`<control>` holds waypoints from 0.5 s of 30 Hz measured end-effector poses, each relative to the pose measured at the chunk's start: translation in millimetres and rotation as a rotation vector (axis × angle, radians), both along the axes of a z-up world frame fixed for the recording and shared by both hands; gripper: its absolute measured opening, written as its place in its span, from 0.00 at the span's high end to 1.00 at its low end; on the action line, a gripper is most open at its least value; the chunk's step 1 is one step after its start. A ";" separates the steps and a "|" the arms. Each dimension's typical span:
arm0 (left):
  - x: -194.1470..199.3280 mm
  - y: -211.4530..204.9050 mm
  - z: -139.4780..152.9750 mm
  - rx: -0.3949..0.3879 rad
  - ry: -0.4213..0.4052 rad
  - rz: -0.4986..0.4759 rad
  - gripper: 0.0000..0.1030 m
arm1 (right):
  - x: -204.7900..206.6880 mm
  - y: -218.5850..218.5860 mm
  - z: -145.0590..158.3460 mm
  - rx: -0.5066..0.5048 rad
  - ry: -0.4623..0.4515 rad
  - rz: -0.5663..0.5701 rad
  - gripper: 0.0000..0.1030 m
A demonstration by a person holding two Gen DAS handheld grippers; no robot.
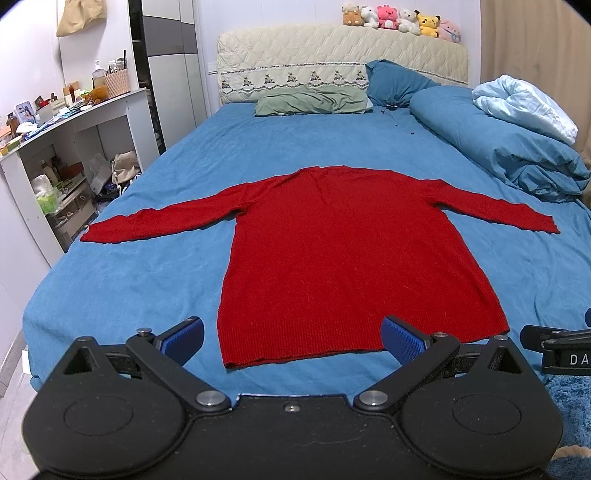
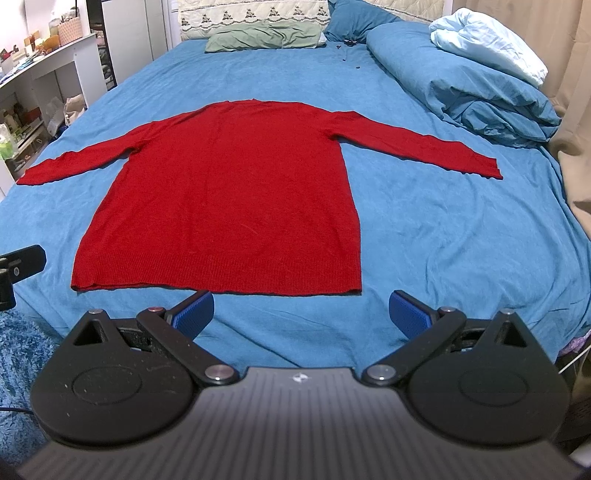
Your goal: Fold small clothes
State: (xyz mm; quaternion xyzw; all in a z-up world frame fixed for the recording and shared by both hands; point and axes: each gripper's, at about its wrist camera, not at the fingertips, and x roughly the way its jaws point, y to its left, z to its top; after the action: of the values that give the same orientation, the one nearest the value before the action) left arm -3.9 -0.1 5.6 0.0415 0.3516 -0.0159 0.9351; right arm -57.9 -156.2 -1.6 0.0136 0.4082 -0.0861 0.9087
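A red long-sleeved sweater [image 1: 332, 251] lies flat on the blue bed sheet [image 1: 147, 295], both sleeves spread out to the sides, hem toward me. It also shows in the right wrist view [image 2: 229, 192]. My left gripper [image 1: 293, 338] is open and empty, hovering at the near hem, its jaws straddling the hem's left part. My right gripper [image 2: 301, 314] is open and empty, just short of the hem's right half. Part of the right gripper [image 1: 554, 345] shows at the left view's right edge.
A rolled blue duvet [image 1: 498, 136] with a pale blue blanket lies at the bed's far right. Pillows [image 1: 314, 99] and a headboard with plush toys [image 1: 402, 18] are at the far end. A cluttered white desk [image 1: 74, 122] stands left of the bed.
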 end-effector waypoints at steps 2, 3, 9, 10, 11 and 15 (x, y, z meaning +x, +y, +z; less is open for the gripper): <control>-0.1 0.1 0.0 0.001 -0.001 0.001 0.00 | -0.1 0.0 0.0 0.000 0.000 0.001 0.00; -0.2 -0.2 -0.4 0.001 -0.002 0.001 0.00 | -0.1 -0.2 -0.1 -0.001 -0.001 0.001 0.00; -1.1 -0.3 -0.6 0.001 -0.005 0.004 0.00 | -0.3 -0.4 -0.3 0.000 -0.001 0.002 0.00; -1.1 -0.3 -0.6 0.001 -0.005 0.004 0.00 | -0.2 -0.1 0.1 0.001 -0.002 0.001 0.00; -1.1 -0.2 -0.5 0.000 -0.005 0.004 0.00 | -0.1 0.1 0.6 0.001 -0.002 0.001 0.00; -1.2 0.0 -0.6 0.001 -0.005 0.004 0.00 | -0.3 -0.2 0.4 0.001 -0.002 0.002 0.00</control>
State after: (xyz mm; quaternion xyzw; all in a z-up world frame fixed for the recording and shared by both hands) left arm -5.1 -0.1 5.0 0.0411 0.3494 -0.0137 0.9360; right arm -58.2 -156.4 -1.2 0.0136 0.4072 -0.0848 0.9093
